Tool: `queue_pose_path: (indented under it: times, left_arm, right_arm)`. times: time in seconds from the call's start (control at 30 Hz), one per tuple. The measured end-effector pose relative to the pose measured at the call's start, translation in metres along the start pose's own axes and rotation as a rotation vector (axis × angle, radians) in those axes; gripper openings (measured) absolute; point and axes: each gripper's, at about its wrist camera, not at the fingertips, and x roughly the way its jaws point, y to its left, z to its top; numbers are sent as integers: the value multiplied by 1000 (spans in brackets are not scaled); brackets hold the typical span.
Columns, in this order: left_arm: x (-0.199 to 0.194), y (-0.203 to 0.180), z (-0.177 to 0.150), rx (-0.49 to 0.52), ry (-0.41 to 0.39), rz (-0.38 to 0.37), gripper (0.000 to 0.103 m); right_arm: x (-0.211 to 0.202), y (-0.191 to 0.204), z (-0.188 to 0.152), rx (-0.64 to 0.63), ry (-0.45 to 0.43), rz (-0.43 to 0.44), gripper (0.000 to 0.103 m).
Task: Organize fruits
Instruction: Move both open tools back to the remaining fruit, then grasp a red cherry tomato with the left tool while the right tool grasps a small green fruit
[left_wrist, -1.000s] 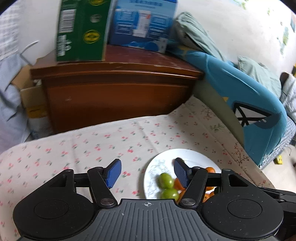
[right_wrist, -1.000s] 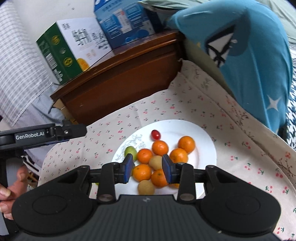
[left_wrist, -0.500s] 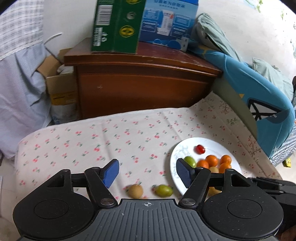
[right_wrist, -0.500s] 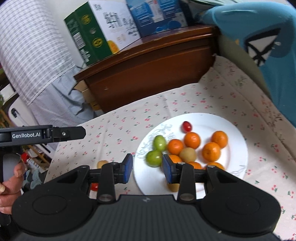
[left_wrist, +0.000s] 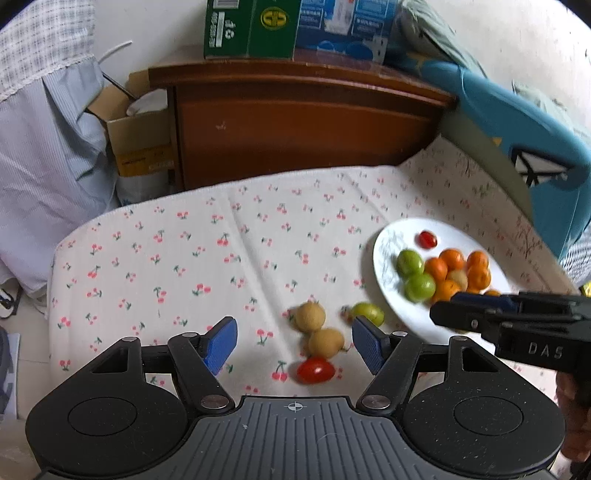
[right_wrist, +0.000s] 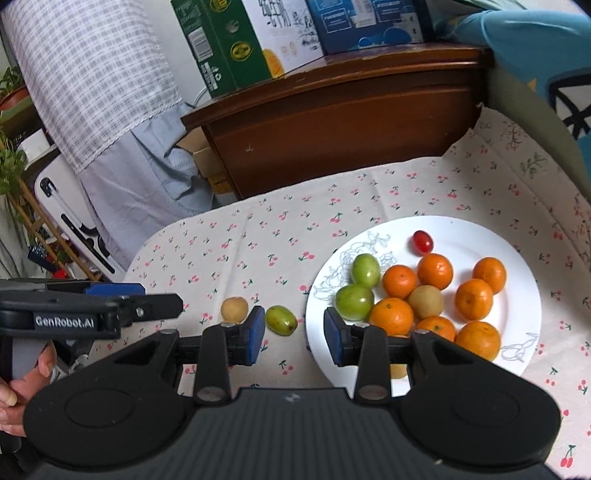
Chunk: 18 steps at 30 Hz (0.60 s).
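Fruits are split between two places. Four loose pieces lie on the cherry-print cloth directly ahead of the left hand-held gripper (left_wrist: 293, 341): two tan round fruits (left_wrist: 311, 316), touching one another, a red cherry tomato (left_wrist: 316, 370) nearest the gripper body, and a green oval fruit (left_wrist: 367, 313) just ahead of the right-side pad. The rest sit on the white plate (right_wrist: 517, 302), ahead and to the right of the right hand-held gripper (right_wrist: 294, 334): several oranges (right_wrist: 391, 315), two green fruits (right_wrist: 354, 301), one tan piece and one small red tomato (right_wrist: 422, 242).

Left hand-held gripper: pads wide apart, holding nothing. Right hand-held gripper: pads apart by a narrower gap, holding nothing, with its right-side pad over the plate's near edge.

Handling assessment: all pieces appear small, light and round, so liable to roll on the cloth if nudged. The cherry tomato looks smooth and thin-skinned; it is judged the easiest to crush or squirt out. Recommended hold is across the widest middle, pads square to the fruit, with light closing force. The tan pair should be separated by approaching from the free side.
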Motion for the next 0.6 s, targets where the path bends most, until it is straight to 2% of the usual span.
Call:
queue_pose_path:
  times: [0.3, 0.6]
  left_arm:
    - [13, -2, -20, 58, 49, -20, 70]
    - [21, -4, -32, 113, 38, -62, 70]
  right_arm:
    - [15, 9, 1, -51, 33, 35, 36]
    - [40, 22, 3, -151, 68, 34, 36]
